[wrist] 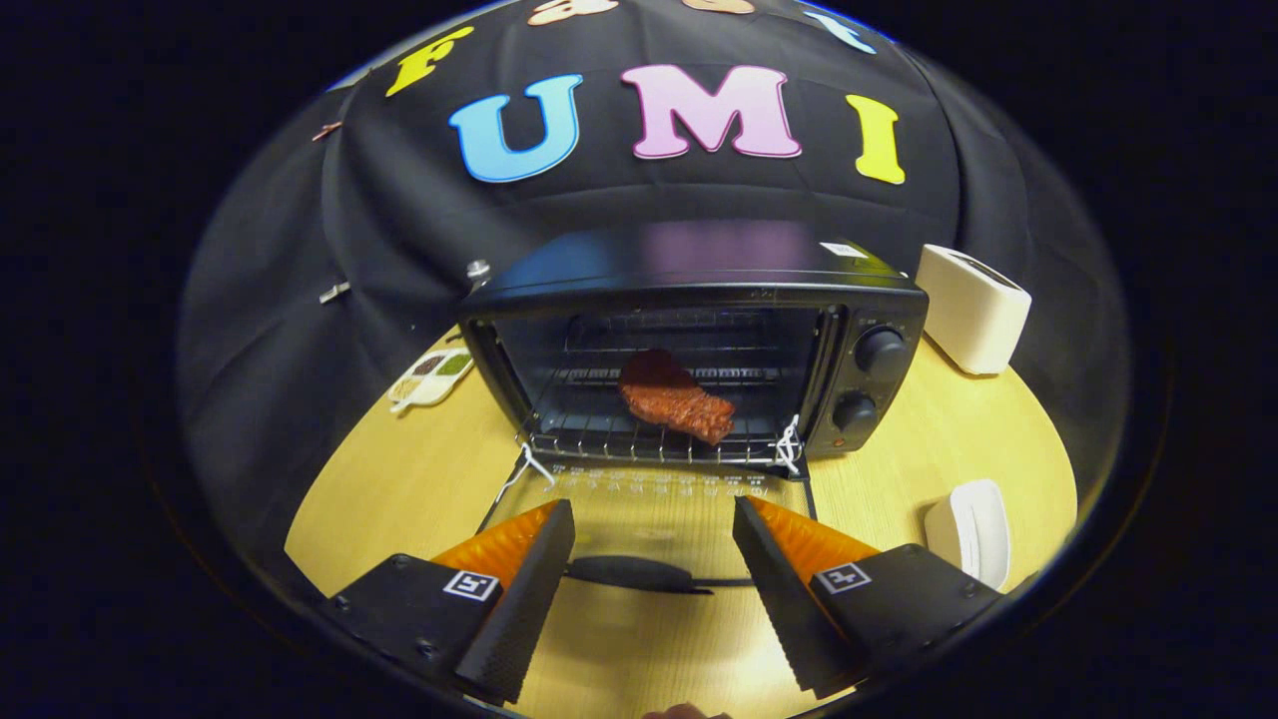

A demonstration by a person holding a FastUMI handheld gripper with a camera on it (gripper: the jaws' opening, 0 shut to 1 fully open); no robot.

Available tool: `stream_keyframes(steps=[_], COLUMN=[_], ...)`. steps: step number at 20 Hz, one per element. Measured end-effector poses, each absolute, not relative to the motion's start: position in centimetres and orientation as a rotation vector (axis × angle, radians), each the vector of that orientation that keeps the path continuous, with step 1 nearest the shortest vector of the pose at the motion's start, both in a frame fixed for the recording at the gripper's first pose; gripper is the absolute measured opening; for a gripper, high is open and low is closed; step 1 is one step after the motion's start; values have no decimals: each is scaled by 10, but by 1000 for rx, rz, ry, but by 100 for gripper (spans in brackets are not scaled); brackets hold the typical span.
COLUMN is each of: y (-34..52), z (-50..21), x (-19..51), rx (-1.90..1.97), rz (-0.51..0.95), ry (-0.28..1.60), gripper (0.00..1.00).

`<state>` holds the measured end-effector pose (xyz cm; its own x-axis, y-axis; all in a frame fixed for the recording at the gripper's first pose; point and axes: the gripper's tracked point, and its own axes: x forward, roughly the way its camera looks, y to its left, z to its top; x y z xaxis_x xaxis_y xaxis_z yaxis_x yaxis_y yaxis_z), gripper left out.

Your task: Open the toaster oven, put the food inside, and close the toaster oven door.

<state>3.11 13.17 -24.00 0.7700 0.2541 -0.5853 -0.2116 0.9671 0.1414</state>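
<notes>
Tongs (654,529) spread, empty, straddling the handle (639,573) of the oven (699,290) door, lowered flat; meat (676,396) on its rack, ready for closing.

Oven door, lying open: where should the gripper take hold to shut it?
Probably the door handle, a slim bar along the free edge of the oven door, between the open gripper's fingers. Come from the front, one finger above, one below.

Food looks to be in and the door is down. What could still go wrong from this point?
The gripper is open with the door handle between its fingers but ungripped; lifting could let it slip. The meat lies near the front of the rack, so the closing glass door might nudge it.
</notes>
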Motion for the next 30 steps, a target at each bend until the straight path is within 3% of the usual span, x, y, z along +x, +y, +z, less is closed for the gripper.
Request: stream_keyframes(steps=[7,15,21,30], y=[131,125,130,130], z=[-290,-337,-347,-305], x=[-14,-14,-3,1], rx=[-9,-10,-13,-69], rz=[230,188,196,269], ry=[792,892,887,767], gripper=[99,99,100,100])
